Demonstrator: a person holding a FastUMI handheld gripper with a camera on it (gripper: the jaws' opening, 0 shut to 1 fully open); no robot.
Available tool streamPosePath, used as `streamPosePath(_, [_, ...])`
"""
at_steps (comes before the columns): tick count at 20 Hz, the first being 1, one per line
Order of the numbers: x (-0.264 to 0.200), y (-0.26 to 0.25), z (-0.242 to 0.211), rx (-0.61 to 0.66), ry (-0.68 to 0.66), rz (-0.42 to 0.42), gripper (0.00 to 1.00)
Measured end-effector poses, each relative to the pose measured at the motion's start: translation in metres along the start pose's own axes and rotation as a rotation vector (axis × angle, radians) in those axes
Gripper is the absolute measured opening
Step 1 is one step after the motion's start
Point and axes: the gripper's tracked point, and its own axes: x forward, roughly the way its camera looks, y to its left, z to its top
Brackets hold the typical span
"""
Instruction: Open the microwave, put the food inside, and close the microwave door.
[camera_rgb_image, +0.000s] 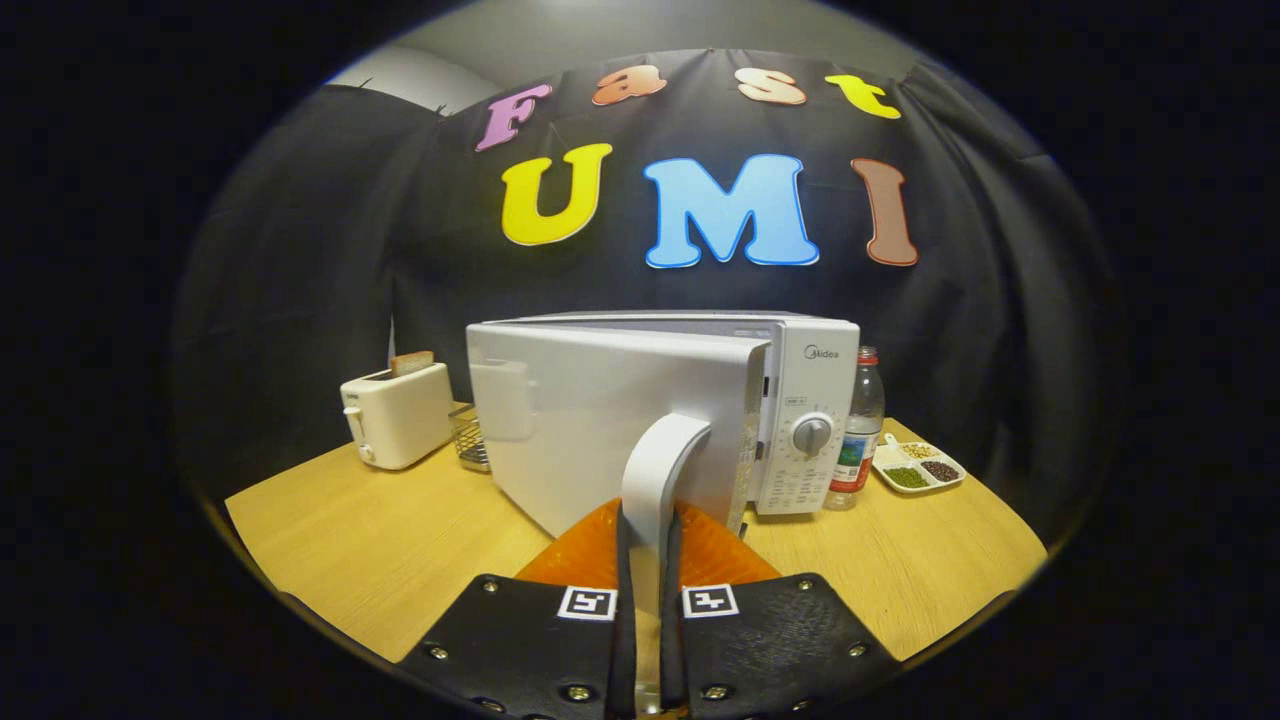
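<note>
A white microwave (800, 400) stands on the wooden table (400, 540), its control panel with a round dial (812, 434) facing me. Its door (600, 430) is swung part-way out toward me, hiding the cavity. The door's curved handle (655, 470) runs down between my fingers, and my gripper (648, 590) is shut on it. I cannot tell which thing here is the food for the microwave.
A cream toaster (398, 412) with a slice of bread in it stands to the microwave's left, a small wire basket (470, 440) beside it. Right of the microwave are a water bottle (860, 430) and a divided dish of beans (918, 466).
</note>
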Motion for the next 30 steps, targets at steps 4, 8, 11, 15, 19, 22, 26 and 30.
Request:
streamPosePath(4, [-0.029, 0.053, -0.007, 0.024, -0.004, 0.076, 0.10])
streamPosePath(8, [-0.048, 0.103, -0.011, 0.022, -0.029, 0.089, 0.09])
streamPosePath(11, [-0.055, 0.144, -0.012, 0.019, -0.045, 0.074, 0.09])
streamPosePath(15, [-0.058, 0.189, -0.011, 0.016, -0.089, -0.016, 0.09])
streamPosePath(19, [-0.055, 0.221, -0.013, 0.002, -0.145, -0.100, 0.09])
streamPosePath(22, [-0.051, 0.240, -0.012, 0.001, -0.166, -0.157, 0.09])
streamPosePath(26, [-0.050, 0.254, -0.015, -0.034, -0.180, -0.208, 0.10])
streamPosePath(30, [-0.060, 0.276, -0.027, -0.045, -0.141, -0.077, 0.39])
